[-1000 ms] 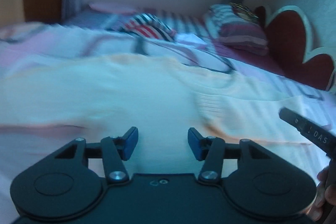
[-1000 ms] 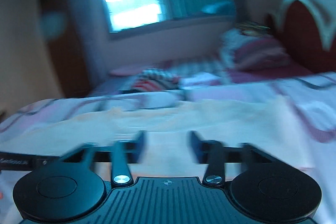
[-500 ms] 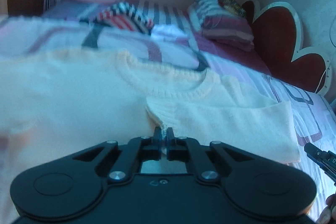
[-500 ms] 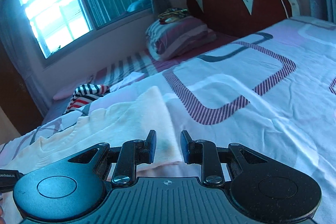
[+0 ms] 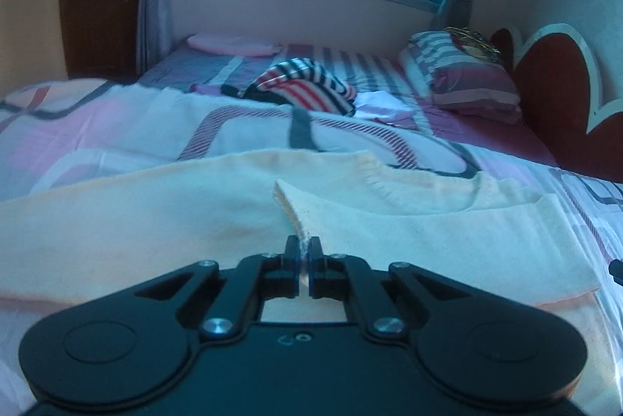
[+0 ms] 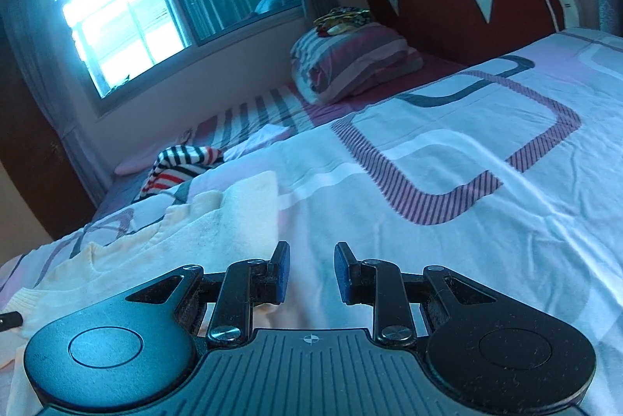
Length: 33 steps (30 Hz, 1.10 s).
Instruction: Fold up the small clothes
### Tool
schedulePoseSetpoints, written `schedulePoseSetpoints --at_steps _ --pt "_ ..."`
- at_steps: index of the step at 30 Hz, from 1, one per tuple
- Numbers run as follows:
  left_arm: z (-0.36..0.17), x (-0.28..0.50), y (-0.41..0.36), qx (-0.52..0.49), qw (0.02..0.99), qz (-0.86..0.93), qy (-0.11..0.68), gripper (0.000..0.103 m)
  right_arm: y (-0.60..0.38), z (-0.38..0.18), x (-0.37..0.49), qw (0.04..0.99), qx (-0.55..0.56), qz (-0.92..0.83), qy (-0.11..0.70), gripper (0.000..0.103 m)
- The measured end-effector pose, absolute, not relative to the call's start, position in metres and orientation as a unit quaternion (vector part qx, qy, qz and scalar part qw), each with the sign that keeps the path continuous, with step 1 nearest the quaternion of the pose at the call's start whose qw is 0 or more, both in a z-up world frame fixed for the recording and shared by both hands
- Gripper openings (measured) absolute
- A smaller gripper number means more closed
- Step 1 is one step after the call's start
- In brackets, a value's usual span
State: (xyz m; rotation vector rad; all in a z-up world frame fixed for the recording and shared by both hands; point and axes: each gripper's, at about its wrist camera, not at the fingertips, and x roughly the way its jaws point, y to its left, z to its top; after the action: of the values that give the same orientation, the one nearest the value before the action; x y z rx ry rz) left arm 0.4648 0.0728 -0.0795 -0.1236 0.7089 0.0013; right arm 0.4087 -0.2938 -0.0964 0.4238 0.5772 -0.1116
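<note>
Since the earlier frames, my left gripper [image 5: 305,252] has gone from fingers apart above the cloth to fingers clamped together on a ribbed edge of the cream sweater [image 5: 155,217] — the pinched fold rises as a ridge straight ahead of the fingertips. My right gripper [image 6: 309,272] has swung off the sweater's side; its fingers stand apart with nothing between them, bedspread [image 6: 467,221] showing through the gap and the sweater's edge just left of the left finger.

Handling, as I judge it: a light, soft knit that sags and stretches, so it will drape rather than hold shape; hems, cuffs and the ribbed neckline [image 5: 373,178] give the firmest purchase. The garment lies flat across the bedspread, spreading to both sides of the left fingers.

Room for moving — open bedspread extends ahead and to the right of the right fingers. A striped garment [image 5: 307,90] and pillow [image 5: 463,77] lie well beyond the fingertips, clear of the fold.
</note>
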Motion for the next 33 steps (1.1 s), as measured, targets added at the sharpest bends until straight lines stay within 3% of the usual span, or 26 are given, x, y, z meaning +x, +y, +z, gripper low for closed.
schedulePoseSetpoints --at_steps 6,9,15,17,19,23,29,33 --pt "-0.086 0.458 0.082 -0.061 0.936 0.008 0.347 0.003 -0.283 -0.095 0.414 0.938 0.191 -0.03 0.287 0.026" --pt "-0.089 0.46 0.08 -0.054 0.935 0.008 0.351 0.003 -0.276 -0.096 0.418 0.938 0.182 0.004 0.294 0.001" --pt "-0.105 0.468 0.077 -0.035 0.929 0.018 0.367 0.005 -0.258 -0.109 0.427 0.936 0.125 0.022 0.33 0.0" --pt "-0.11 0.468 0.076 -0.01 0.928 0.038 0.37 0.028 -0.262 -0.116 0.429 0.932 0.13 0.022 0.337 0.0" --pt "-0.104 0.462 0.076 0.021 0.931 0.081 0.354 0.042 -0.266 -0.11 0.428 0.933 0.133 0.021 0.333 0.0" --pt "-0.091 0.464 0.057 0.047 0.943 0.046 0.325 0.04 -0.262 -0.096 0.444 0.944 0.128 0.045 0.302 0.0" --pt "-0.107 0.493 0.002 0.075 0.935 -0.022 0.345 0.041 -0.195 -0.107 0.499 0.927 0.075 0.154 0.333 0.0" --pt "-0.112 0.5 0.008 0.061 0.936 -0.015 0.346 0.043 -0.179 -0.121 0.511 0.92 0.034 0.187 0.342 0.0"
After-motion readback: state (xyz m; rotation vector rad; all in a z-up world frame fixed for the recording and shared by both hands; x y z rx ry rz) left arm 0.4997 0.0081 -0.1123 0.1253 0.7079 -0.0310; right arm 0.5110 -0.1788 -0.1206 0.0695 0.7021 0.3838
